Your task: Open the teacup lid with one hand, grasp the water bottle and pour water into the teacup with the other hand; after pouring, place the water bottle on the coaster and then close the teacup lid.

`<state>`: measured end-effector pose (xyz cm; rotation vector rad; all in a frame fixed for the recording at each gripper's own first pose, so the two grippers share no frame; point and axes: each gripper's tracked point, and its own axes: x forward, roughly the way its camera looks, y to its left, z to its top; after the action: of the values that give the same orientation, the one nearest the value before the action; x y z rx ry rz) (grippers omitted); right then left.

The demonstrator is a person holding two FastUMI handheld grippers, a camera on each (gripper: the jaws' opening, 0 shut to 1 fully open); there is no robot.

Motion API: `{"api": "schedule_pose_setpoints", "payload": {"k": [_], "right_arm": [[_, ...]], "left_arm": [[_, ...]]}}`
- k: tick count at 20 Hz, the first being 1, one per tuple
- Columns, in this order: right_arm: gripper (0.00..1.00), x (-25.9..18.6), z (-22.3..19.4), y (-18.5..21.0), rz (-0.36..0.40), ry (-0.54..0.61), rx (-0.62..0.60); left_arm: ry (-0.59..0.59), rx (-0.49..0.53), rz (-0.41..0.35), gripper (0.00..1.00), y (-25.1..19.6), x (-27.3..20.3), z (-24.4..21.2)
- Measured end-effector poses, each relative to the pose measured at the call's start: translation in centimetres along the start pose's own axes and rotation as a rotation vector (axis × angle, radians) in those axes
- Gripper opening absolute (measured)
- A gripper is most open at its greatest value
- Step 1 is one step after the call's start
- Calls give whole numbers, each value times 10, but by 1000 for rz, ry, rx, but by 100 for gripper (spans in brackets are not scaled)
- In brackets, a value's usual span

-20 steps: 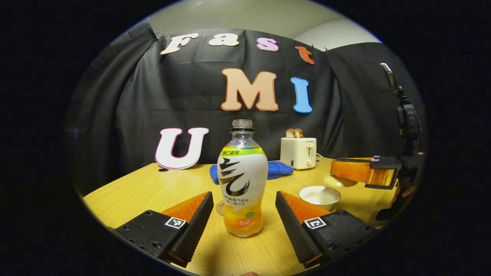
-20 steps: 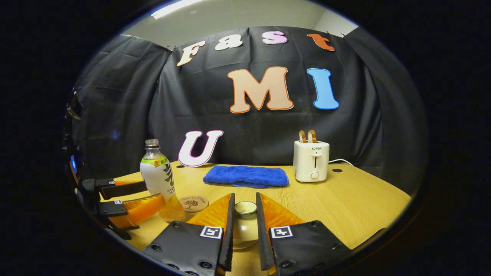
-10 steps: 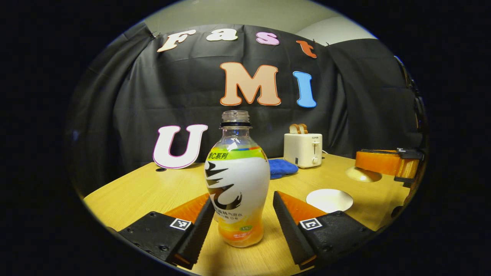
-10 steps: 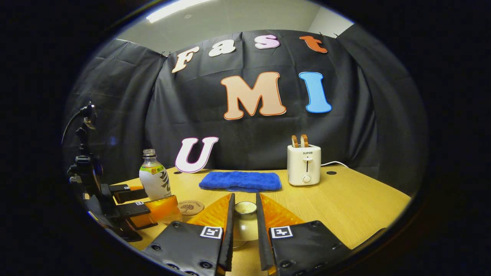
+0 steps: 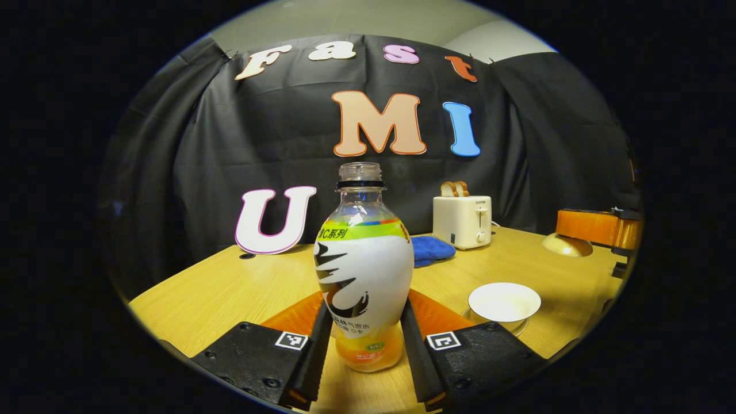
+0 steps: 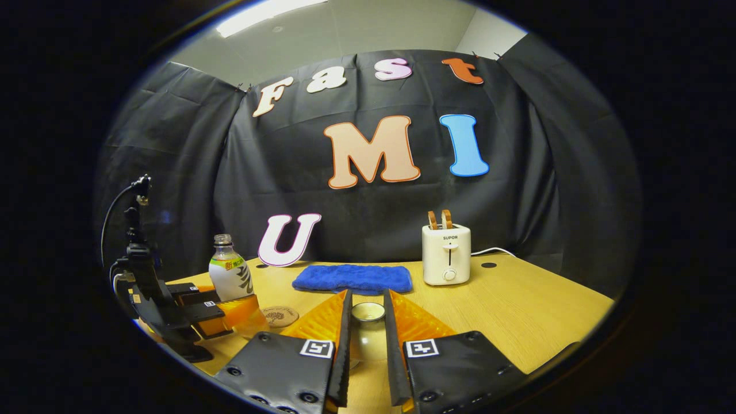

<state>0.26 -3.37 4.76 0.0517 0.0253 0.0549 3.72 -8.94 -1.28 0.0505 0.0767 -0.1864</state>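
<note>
The left gripper (image 5: 363, 351) has both fingers pressed against the lower body of the water bottle (image 5: 363, 276), one on each flank, just below the widest part of the label. The bottle stands upright on the table (image 5: 230, 287), uncapped. Its bottom shows orange liquid, the neck is clear, and the wrap hides the true level. Judged from that, it carries some weight low down, and the thin plastic wall will likely give under a hard squeeze, so a firm but moderate hold at this low waist looks sensible. The printed wrap may be slick.

To the right of the bottle sits the open teacup (image 5: 504, 303), its pale inside showing. In the right gripper view the coaster (image 6: 279, 316) lies just beside the bottle, on its right.

The right gripper (image 6: 367, 345) is nearly shut, its fingers pinching the round knob of the teacup lid (image 6: 367, 313), which hangs clear of the tabletop. That lid looks glazed and smooth, so brittle and slippery by the look of it. The knob is the natural grip point, and a tilt could let it slide.
</note>
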Motion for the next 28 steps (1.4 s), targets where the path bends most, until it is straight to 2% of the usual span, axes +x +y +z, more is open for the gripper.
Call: {"api": "schedule_pose_setpoints", "payload": {"k": [3,4,5,6,7,8,12,13,15,18,19,20,28], "right_arm": [[34,2,-4,-8,-11,15,27],[29,2,-5,-10,-11,19,35],[31,4,-2,-12,-12,18,37],[34,6,1,-13,-10,18,31],[29,6,4,-14,-11,11,12],[31,6,8,-18,-18,3,-18],[29,3,10,-27,-25,-6,-10],[34,4,9,-31,-30,-5,-11],[34,4,7,-35,-37,2,-22],[29,5,6,-36,-36,4,-20],[34,4,6,-37,-38,5,-22],[31,4,7,-37,-37,6,-20],[34,3,7,-37,-34,0,-13]], "left_arm": [[14,55,1,57,-2,5,1],[18,64,-3,57,-4,6,1],[23,73,-4,56,-4,7,1],[28,91,-2,57,-2,8,0],[36,113,3,57,-1,8,0],[49,142,16,57,4,8,-1],[65,291,74,57,21,11,7],[67,331,90,57,25,12,10],[67,429,108,57,29,15,17],[72,543,114,57,33,19,20],[80,571,113,57,33,19,18],[89,596,113,57,34,19,17],[101,869,130,57,40,16,17]]}}
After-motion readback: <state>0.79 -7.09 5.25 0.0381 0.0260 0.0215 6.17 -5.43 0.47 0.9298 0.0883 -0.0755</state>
